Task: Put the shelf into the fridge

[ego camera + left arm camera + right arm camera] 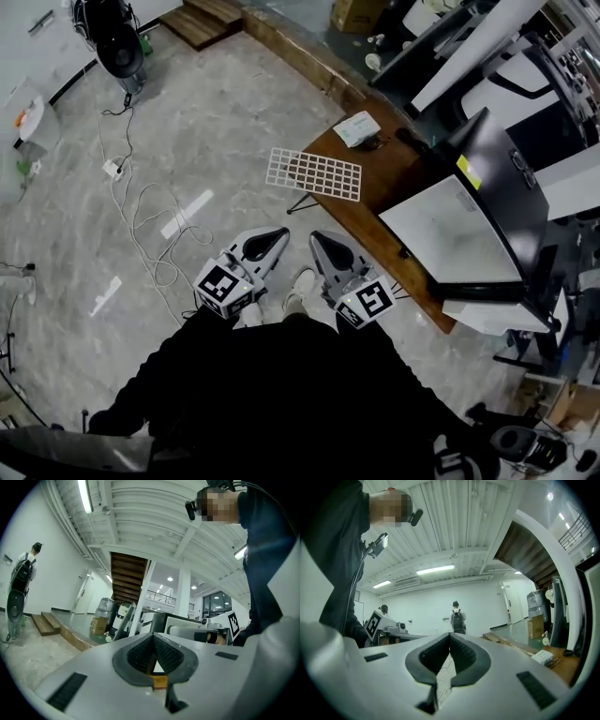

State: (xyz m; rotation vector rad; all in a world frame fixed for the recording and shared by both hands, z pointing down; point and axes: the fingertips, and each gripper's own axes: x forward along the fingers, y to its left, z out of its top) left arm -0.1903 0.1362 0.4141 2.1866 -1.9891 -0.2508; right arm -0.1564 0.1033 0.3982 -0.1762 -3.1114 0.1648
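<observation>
The grey stone floor (216,112) fills most of the head view. The person's dark clothing (281,394) covers the bottom of that view and hides both hands. A wooden table (375,202) runs along the right side. On it stands the black fridge (511,183), with a pale panel facing up towards the camera. The clutter around it makes it hard to tell whether that panel is its door or its side.

The white wire shelf (314,174) lies flat on the table's near left corner. Its left part overhangs the edge, and it is well apart from both tools.

The left gripper (280,232) and the right gripper (317,236) sit side by side just in front of the person, over the floor. Each gripper's own view shows its ribbed pads pressed together with nothing between them.

A small white box (357,128) rests near the table's far left corner. White cables (141,220) trail across the floor on the left. A black floor fan (120,52) stands at the top left.
</observation>
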